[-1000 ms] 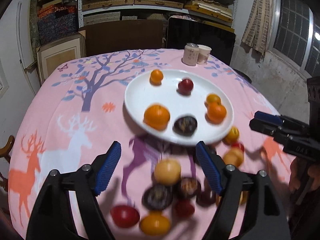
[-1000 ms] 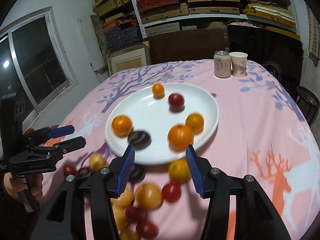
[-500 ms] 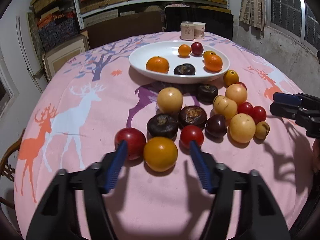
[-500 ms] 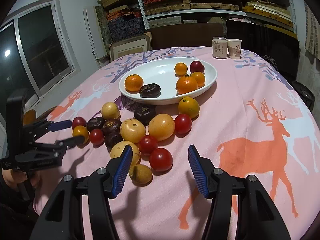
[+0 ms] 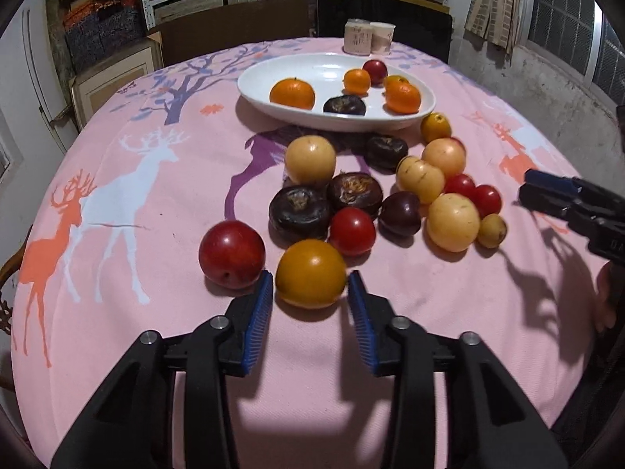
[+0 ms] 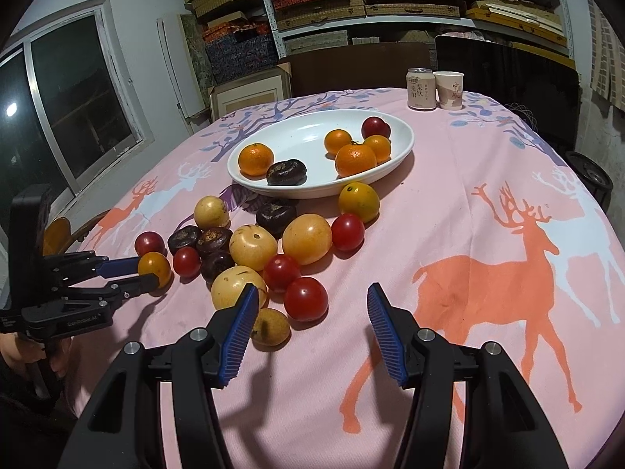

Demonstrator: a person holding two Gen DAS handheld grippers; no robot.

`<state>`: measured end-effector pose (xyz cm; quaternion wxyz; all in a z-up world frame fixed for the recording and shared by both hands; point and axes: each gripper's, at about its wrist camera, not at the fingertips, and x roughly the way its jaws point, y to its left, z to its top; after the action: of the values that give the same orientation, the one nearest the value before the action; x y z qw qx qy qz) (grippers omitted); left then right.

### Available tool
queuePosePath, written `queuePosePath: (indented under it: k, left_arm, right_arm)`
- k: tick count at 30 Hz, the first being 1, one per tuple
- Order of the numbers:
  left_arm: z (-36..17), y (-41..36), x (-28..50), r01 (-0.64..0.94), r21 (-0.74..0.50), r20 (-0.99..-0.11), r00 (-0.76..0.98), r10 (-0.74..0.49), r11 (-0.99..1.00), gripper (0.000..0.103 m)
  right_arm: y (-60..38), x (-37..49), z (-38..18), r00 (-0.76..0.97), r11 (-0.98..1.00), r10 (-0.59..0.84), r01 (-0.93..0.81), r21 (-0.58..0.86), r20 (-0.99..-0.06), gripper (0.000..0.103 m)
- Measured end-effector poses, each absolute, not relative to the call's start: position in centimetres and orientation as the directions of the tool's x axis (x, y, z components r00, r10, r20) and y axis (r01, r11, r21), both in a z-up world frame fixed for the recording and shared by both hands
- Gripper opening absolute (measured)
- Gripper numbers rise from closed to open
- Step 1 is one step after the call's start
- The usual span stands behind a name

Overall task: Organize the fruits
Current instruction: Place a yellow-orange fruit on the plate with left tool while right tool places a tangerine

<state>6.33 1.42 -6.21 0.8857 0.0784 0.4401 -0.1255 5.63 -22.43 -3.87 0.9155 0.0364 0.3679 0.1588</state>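
Left wrist view: pink deer tablecloth (image 5: pixel 390 351); your left gripper (image 5: pixel 309 297), jaws just closed, pinches the orange-yellow fruit (image 5: pixel 310 273).
Right wrist view: your right gripper (image 6: pixel 310 308), jaws spread, empty, beside the red tomato (image 6: pixel 305 298); white plate (image 6: pixel 304 189) beyond.

Both views are sharp and evenly lit from overhead. Soft shadows fall on the pink deer-print tablecloth (image 5: pixel 390 351). Fisheye distortion curves the edges; the corners are vignetted black.

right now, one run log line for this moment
left gripper: jaws just closed around amber fruit | right gripper: open, empty | white plate: six fruits
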Motion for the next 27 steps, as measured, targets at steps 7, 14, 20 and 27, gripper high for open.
queuePosePath:
  k: [7, 14, 20, 27]
  left_arm:
    - [-7.2, 1.3, 8.7, 0.269, -0.019, -0.811, 0.559, -0.172, 0.963, 0.044]
    - [-6.9, 1.2, 8.8, 0.279, -0.044, -0.797, 0.569, -0.202, 0.959, 0.037]
    - [-6.4, 0.5, 6.6, 0.305, -0.022, -0.771, 0.601, -0.211, 0.952, 0.037]
    - [-6.3, 0.9, 5.8, 0.303, -0.055, -0.759, 0.606, -0.237, 0.952, 0.037]
  right_arm:
    - [-22.7, 5.7, -4.2, 0.667, 0.945, 0.323, -0.266, 0.190, -0.672, 0.058]
    - [-20.7, 5.6, -5.2, 0.598, 0.927, 0.348, -0.332, 0.172, -0.722, 0.058]
    - [-19.1, 5.9, -5.9, 0.547, 0.915, 0.356, -0.370, 0.162, -0.758, 0.058]
    - [-18.3, 7.1, -6.6, 0.525, 0.915, 0.355, -0.366, 0.171, -0.773, 0.052]
